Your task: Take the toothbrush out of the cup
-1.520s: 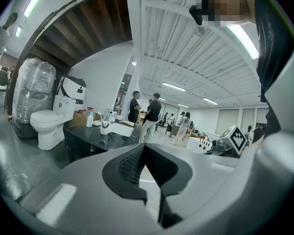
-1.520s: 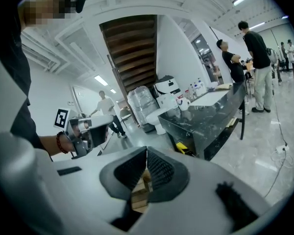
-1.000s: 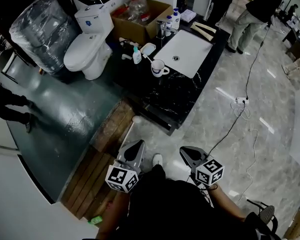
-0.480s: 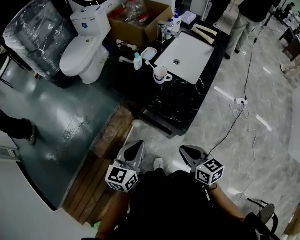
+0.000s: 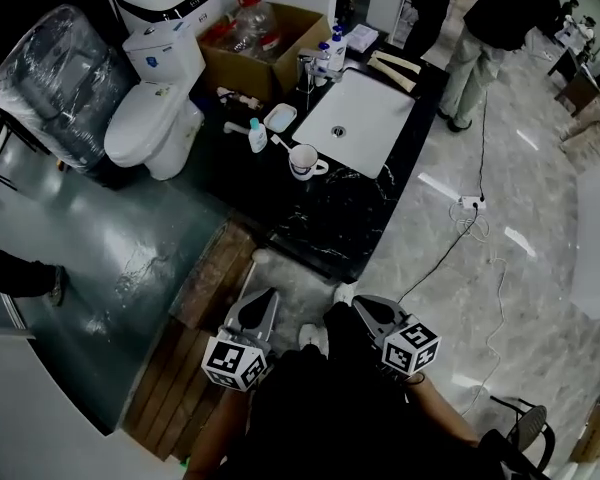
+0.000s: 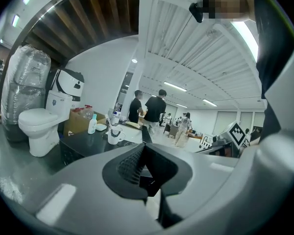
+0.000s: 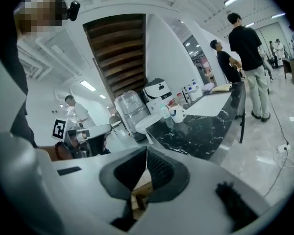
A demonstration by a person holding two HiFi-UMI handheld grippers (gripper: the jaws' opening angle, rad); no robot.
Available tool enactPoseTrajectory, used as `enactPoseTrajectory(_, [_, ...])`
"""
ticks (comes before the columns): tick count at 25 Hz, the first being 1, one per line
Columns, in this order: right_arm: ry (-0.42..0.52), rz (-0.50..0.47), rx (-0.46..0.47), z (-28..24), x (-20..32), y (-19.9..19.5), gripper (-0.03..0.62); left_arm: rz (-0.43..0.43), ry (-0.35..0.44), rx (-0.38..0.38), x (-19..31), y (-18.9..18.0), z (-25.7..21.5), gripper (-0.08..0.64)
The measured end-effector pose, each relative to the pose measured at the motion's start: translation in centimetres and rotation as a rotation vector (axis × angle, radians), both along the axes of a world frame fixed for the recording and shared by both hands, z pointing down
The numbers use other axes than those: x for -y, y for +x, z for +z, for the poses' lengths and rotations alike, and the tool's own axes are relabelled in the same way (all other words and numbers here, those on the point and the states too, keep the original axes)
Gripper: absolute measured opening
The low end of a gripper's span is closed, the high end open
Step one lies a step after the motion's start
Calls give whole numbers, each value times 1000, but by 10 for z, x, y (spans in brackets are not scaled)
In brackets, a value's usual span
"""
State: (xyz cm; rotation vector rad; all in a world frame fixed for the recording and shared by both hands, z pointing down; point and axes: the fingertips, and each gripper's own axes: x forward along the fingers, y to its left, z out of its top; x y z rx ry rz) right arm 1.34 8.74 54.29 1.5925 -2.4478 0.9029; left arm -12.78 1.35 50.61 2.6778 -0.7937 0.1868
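Observation:
A white cup [image 5: 304, 161] stands on the black marble counter [image 5: 350, 213], left of the sink, with a toothbrush [image 5: 281, 144] leaning out of it to the upper left. Both grippers are held low near my body, far short of the counter. My left gripper [image 5: 265, 297] is shut with nothing in it, and so is my right gripper [image 5: 364, 305]. The left gripper view has the cup [image 6: 115, 135] small and distant above the shut jaws [image 6: 144, 148]. In the right gripper view the cup [image 7: 177, 113] is likewise far beyond the shut jaws [image 7: 147, 153].
A white sink basin [image 5: 365, 118], a small bottle [image 5: 257, 135] and a soap dish [image 5: 279, 118] share the counter. A toilet [image 5: 150, 118], a cardboard box [image 5: 265, 43] and a wrapped bundle [image 5: 50, 78] stand left. Wooden planks [image 5: 195, 333] lie below; a cable [image 5: 470, 208] crosses the floor. People [image 5: 490, 28] stand beyond.
The counter and cup have shifted left and slightly down in the head view as I step closer. Both grippers stay shut and low, drifting slightly left and down.

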Motion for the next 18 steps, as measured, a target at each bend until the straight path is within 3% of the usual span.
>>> enactPoseTrajectory(8, [12, -23, 15, 2, 43, 30, 15, -18, -14, 21, 36, 30, 1, 8])
enactPoseTrajectory(12, [13, -24, 69, 0, 73, 51, 15, -20, -10, 30, 61, 50, -3, 8])
enactPoseTrajectory(18, [14, -90, 25, 3, 113, 72, 15, -51, -11, 41, 96, 75, -6, 8])
